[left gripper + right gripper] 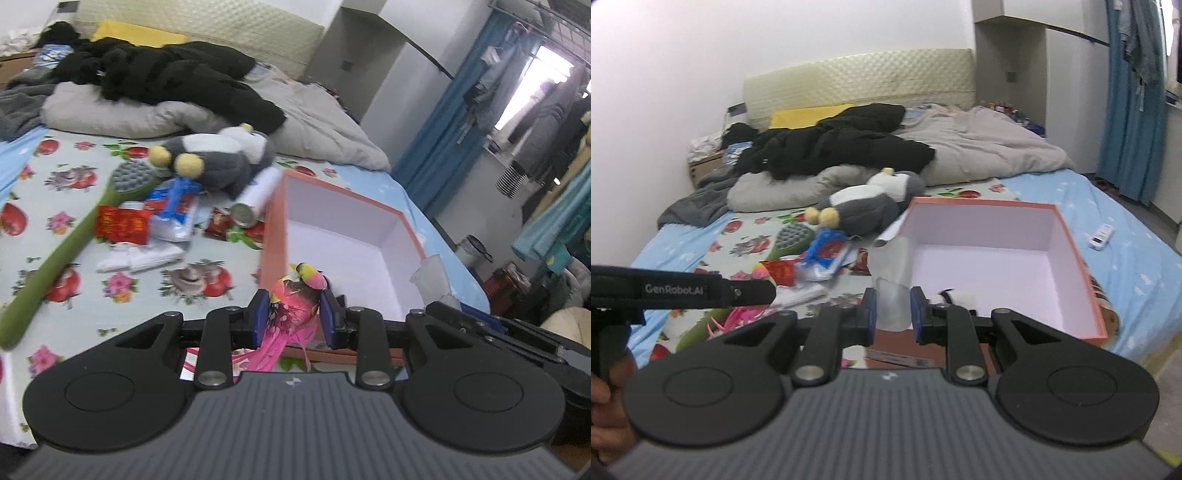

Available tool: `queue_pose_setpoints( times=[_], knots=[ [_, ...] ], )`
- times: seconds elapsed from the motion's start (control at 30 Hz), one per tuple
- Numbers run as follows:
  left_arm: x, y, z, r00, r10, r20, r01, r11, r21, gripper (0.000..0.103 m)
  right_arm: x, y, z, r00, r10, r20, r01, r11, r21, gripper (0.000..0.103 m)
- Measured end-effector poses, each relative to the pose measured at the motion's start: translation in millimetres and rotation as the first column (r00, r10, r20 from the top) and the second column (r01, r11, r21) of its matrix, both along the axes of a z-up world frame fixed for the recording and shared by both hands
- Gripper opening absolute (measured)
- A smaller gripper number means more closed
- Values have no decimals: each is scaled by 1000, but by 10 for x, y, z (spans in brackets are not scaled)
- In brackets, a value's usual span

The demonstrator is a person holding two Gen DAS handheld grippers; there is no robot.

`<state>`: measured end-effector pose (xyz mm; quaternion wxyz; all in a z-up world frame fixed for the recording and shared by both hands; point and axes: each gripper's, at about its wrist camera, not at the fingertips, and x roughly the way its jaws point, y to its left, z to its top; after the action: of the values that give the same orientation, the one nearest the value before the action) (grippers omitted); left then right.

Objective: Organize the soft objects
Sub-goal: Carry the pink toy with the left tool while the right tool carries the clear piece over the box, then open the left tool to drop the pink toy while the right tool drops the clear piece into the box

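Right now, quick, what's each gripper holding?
Left gripper: closed on the pink feathered bird toy.
Right gripper: closed on a clear plastic piece.

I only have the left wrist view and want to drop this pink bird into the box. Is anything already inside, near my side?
Observer: Yes. A small black and white plush lies inside the box, against the near wall.
Operator: What is the right tool doing?
Observer: The right tool is shut on a clear plastic cup at the box's near left corner.
Operator: Anything on the bed past the box's right side?
Observer: A white remote lies on the bed there, apart from the box.
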<state>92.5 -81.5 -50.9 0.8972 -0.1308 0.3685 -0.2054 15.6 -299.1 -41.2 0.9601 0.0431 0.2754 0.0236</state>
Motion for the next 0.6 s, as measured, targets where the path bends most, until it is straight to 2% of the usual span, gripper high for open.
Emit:
queue_pose_setpoints(
  times=[0.37, 0.6],
  knots=[
    [589, -728, -150, 992, -123, -38, 124, 992, 28, 35, 355, -509, -161, 993, -114, -26, 114, 993, 33, 23],
    [1146, -1174, -394, 982, -166, -95, 172, 983, 57, 35, 745, -901, -399, 980, -173, -95, 179, 982, 59, 23]
  ],
)
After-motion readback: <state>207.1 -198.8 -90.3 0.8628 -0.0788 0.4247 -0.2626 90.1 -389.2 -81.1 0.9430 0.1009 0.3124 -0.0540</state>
